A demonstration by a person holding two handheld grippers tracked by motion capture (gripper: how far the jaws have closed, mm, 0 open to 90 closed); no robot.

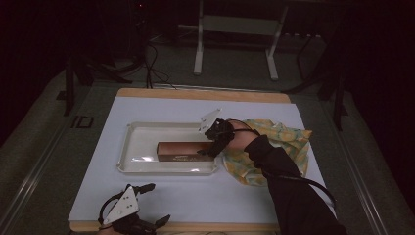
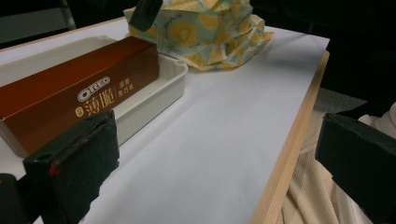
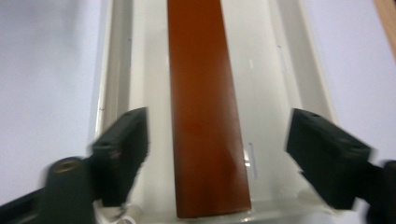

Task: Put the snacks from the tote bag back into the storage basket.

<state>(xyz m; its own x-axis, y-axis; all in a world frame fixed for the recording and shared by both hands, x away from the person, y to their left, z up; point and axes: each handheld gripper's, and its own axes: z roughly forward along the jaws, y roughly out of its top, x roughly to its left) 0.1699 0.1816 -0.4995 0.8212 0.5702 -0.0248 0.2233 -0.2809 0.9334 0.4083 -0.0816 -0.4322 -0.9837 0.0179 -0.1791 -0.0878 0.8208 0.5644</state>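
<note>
While our right gripper (image 1: 211,147) straddles the Oreo box (image 1: 185,151) in the white tray (image 1: 147,128), jaws wide, nothing is gripped yet; our left gripper (image 1: 151,201) waits, jaws wide and empty.

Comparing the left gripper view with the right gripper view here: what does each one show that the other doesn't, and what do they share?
Left gripper view alone: the Oreo lettering on the box's side, the yellow patterned cloth, the table's wooden edge, and a cream knit garment below it.

Right gripper view alone: the box's plain top seen lengthwise between the open right gripper.

Both: the brown box lying in the white tray on the white surface.
</note>
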